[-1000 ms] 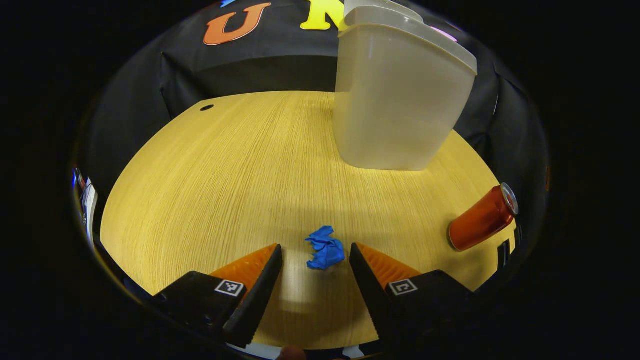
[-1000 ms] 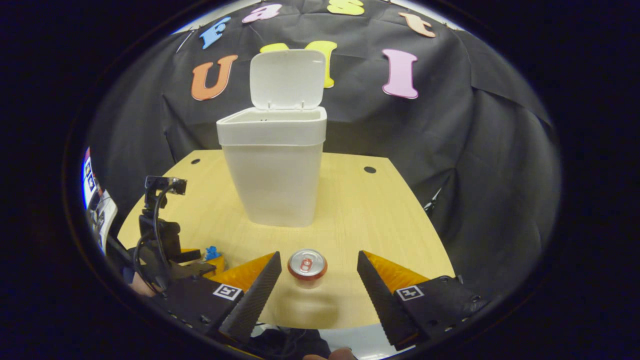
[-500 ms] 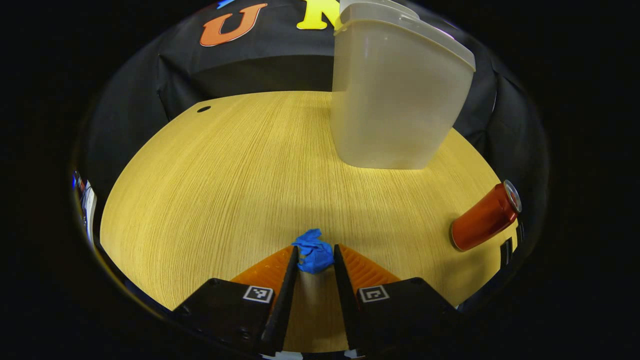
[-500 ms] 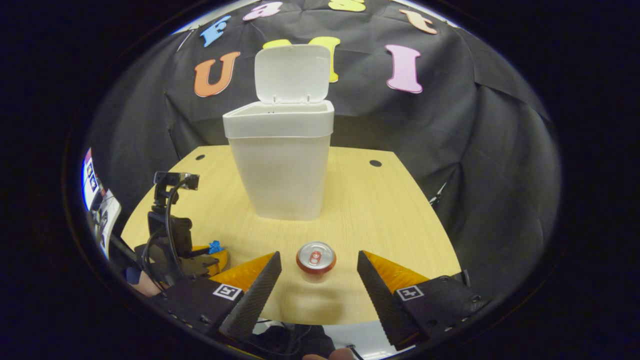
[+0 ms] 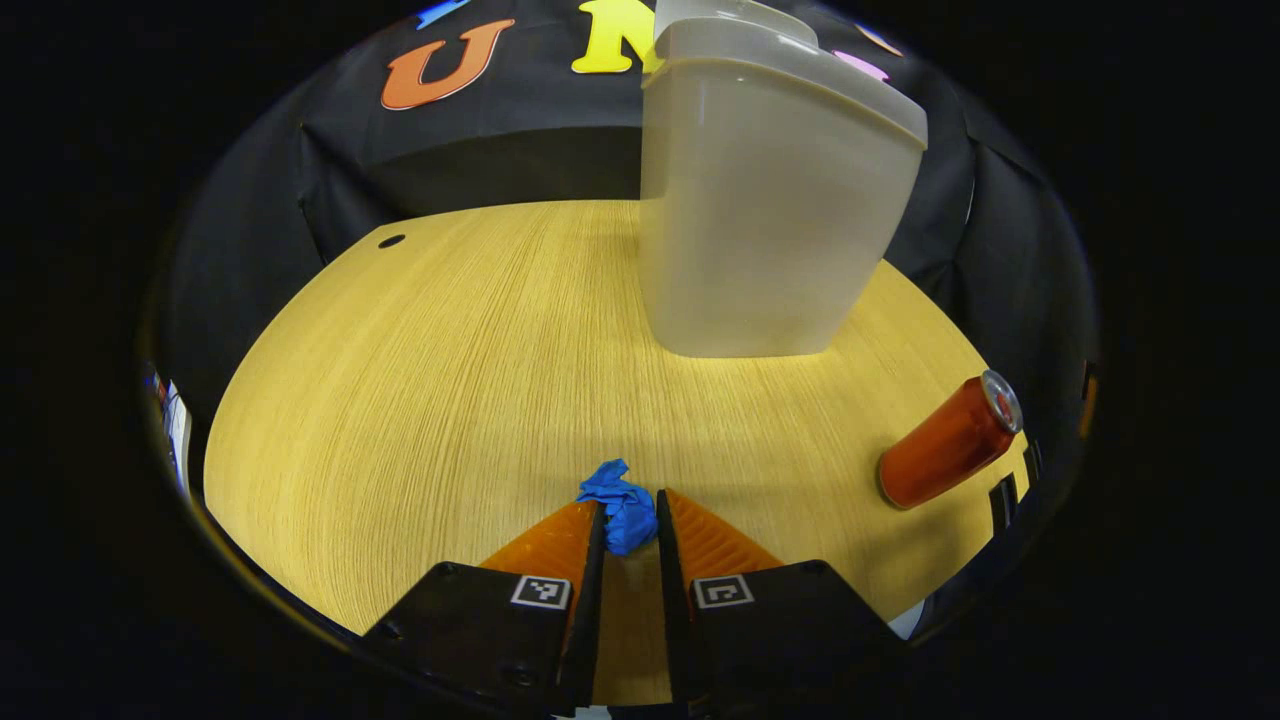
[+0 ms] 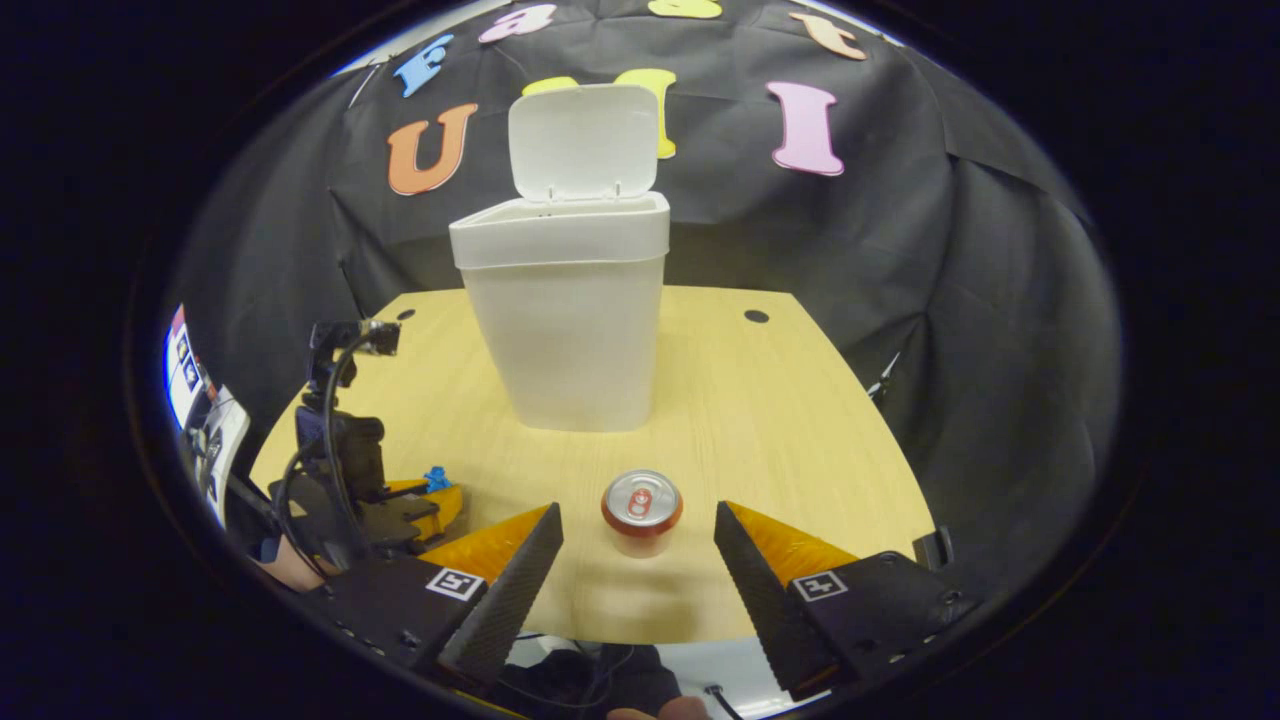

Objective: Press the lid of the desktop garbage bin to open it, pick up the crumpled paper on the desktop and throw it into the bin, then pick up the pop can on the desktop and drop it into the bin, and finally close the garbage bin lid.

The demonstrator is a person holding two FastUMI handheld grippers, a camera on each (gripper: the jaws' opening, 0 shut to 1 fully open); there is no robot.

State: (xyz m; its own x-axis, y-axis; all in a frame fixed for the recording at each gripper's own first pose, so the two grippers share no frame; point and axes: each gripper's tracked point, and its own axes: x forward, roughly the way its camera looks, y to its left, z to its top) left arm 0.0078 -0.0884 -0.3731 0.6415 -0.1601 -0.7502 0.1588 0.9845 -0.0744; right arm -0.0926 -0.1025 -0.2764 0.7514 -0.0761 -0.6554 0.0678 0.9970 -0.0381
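The left claw (image 5: 630, 535) sits low over the light wooden table (image 5: 450, 380), close to its near edge, with both fingers pressed together on the small crumpled ball of blue paper (image 5: 622, 516). The paper is pinched at the fingertips, and its upper part sticks out beyond them. Whether it rests on the table surface or is lifted off it cannot be told from the left gripper view. In the right gripper view the same claw (image 6: 440, 500) appears near the table's left edge, held by a person's hand (image 6: 290, 565), with the blue paper (image 6: 435, 478) a small speck at its tip.

The tall white plastic garbage bin (image 6: 565, 320) stands upright toward the far edge of the table, roughly midway across it. Its flat white hinged lid (image 6: 583, 140) is swung up and stands open at the back of the rim. In the left gripper view the bin (image 5: 765, 210) rises ahead and to the right of the pinched paper, well apart from it.

The red pop can (image 6: 641, 505) with a silver top stands upright near the table's near edge, in front of the bin. The right claw (image 6: 636, 535) is spread wide, its two fingers on either side of the can and apart from it, touching nothing. In the left gripper view the can (image 5: 950, 440) shows close to the table's right edge.
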